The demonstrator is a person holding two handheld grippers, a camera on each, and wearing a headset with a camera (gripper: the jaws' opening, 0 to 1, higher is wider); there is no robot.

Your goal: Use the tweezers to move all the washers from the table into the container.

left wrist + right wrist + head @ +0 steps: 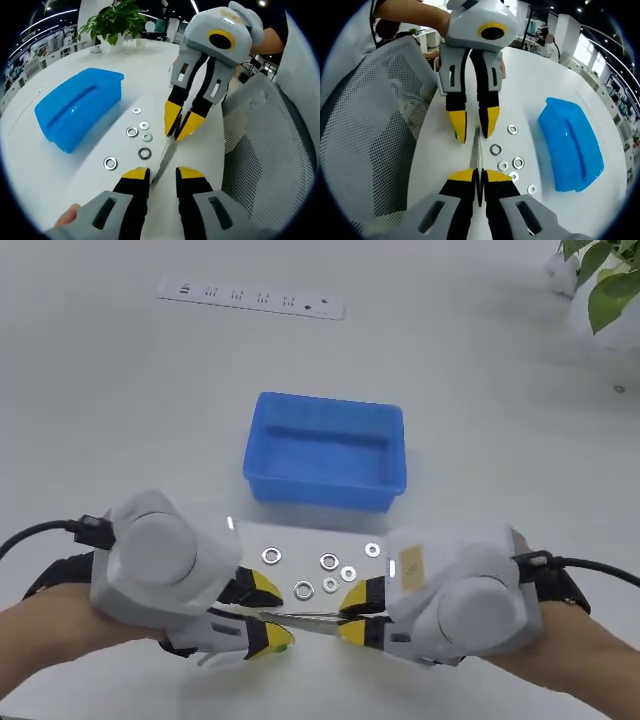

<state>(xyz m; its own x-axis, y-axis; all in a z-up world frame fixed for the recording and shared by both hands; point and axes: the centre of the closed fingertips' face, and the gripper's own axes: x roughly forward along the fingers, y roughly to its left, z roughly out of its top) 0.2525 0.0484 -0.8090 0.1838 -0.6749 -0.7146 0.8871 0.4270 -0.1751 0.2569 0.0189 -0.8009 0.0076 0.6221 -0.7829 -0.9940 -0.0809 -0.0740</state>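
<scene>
Tweezers (pixel 478 150) pinched in R gripper (pixel 480 176) (tip btwn L gripper's (pixel 162 172) jaws).

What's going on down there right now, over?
Right gripper shut on tweezers; left gripper open around their far end. Six washers on table, container empty. Nothing in the way.

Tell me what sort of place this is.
Most likely an open-plan office or lab workspace: a large white worktable with a power strip lying on it, a mesh office chair pulled up beside it, and a potted plant at the table's far side.
</scene>
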